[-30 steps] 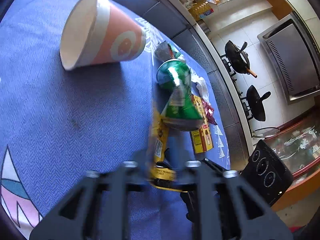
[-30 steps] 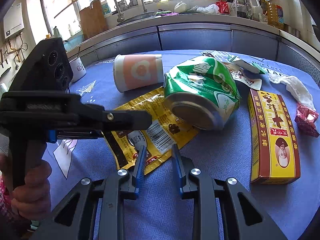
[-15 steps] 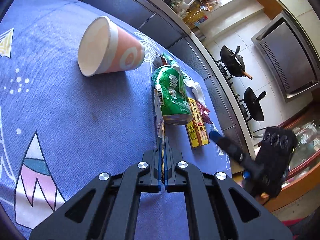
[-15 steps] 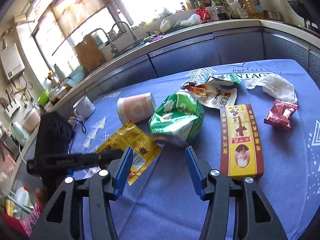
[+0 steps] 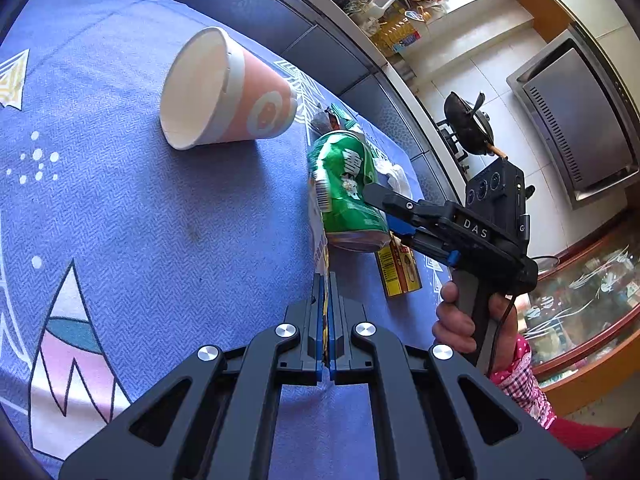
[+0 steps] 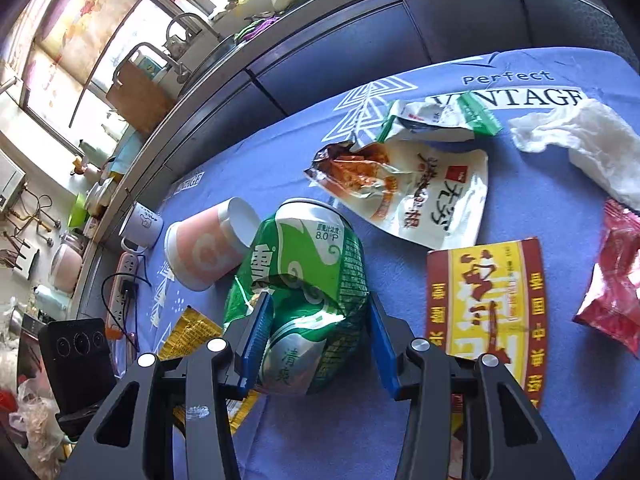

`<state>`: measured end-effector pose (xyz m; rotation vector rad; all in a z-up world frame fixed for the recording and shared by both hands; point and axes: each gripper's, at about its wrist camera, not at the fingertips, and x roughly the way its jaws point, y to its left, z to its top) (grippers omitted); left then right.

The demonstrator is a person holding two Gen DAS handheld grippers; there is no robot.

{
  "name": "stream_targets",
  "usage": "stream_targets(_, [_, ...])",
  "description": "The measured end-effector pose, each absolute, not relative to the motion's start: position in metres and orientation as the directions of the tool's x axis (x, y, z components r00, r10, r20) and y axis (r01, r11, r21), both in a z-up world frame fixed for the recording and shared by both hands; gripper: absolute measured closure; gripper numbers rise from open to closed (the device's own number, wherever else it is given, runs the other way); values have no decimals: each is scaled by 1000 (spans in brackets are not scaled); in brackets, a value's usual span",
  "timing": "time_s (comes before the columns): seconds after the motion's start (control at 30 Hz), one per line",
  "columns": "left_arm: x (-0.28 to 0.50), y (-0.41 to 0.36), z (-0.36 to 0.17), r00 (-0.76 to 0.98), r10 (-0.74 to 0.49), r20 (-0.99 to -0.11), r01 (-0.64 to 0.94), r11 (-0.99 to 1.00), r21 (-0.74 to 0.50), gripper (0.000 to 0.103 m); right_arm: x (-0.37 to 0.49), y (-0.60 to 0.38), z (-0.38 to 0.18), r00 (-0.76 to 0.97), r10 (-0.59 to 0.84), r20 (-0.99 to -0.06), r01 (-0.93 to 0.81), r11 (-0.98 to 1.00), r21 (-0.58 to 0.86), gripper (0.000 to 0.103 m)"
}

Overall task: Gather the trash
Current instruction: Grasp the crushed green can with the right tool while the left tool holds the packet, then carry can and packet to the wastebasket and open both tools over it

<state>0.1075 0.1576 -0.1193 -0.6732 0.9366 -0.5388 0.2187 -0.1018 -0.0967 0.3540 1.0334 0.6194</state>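
- In the left wrist view, the paper cup (image 5: pixel 228 92) lies on its side at upper left on the blue tablecloth (image 5: pixel 120 220), its open mouth turned toward the camera.
- At bottom centre the left gripper (image 5: pixel 326 280) has its jaws closed tight on the thin edge of the yellow wrapper (image 5: pixel 323 256), which runs up from the pads toward the can.
- Just right of centre lies the dented green can (image 5: pixel 346 192), with a yellow-and-red box (image 5: pixel 398 270) below and to the right of it.
- Further right, a hand (image 5: pixel 468 316) with a pink checked sleeve grips the handle of the right gripper (image 5: pixel 376 204) — its fingers reach in at the can from the right.
- In the right wrist view, the cup (image 6: pixel 208 252) sits left of centre, touching the can (image 6: pixel 308 280) or just beside it; I cannot tell which.
- The yellow wrapper (image 6: pixel 192 332) shows at lower left, partly under the can.
- The right gripper (image 6: pixel 316 332) straddles the can at bottom centre. Its jaws have just been closing; the blue pads (image 6: pixel 256 332) sit against the can's dented sides.
- Above and to the right lies a torn white snack bag (image 6: pixel 424 184), with the box (image 6: pixel 488 300) below it.
- A crumpled white tissue (image 6: pixel 588 140) lies at upper right — a red wrapper (image 6: pixel 616 280) sits below it at the right edge.
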Motion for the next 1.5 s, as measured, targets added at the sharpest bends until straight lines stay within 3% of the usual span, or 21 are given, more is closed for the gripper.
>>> stream_targets(0.13, [104,160,-121,492,-672,-554,117,682,-722,101,218,-92,-97,365,683,-633,-340,731,592,77])
stream_targets(0.3, [95,162,-115,501,-667,-552,119,684,-719,101,191,-90,-73,375,727,-576,-393,687,611,89])
stream_targets(0.6, [78,128,-70,500,-697,-514,243,683,-689,101,108,-145,-17,569,674,-471,-455,735,503,90])
stream_targets(0.73, [85,92,-60,462,-702,-542,292,697,-655,101,87,-180,-21,621,621,-478,-404,777,483,90])
stream_targets(1.03, [104,-31,-39,344,-724,-598,466,684,-560,101,57,-268,-29,732,541,-415,-277,792,544,90])
stream_targets(1.5, [183,-293,-24,158,-727,-668,700,560,-444,101,43,-452,-58,883,177,-435,87,848,522,90])
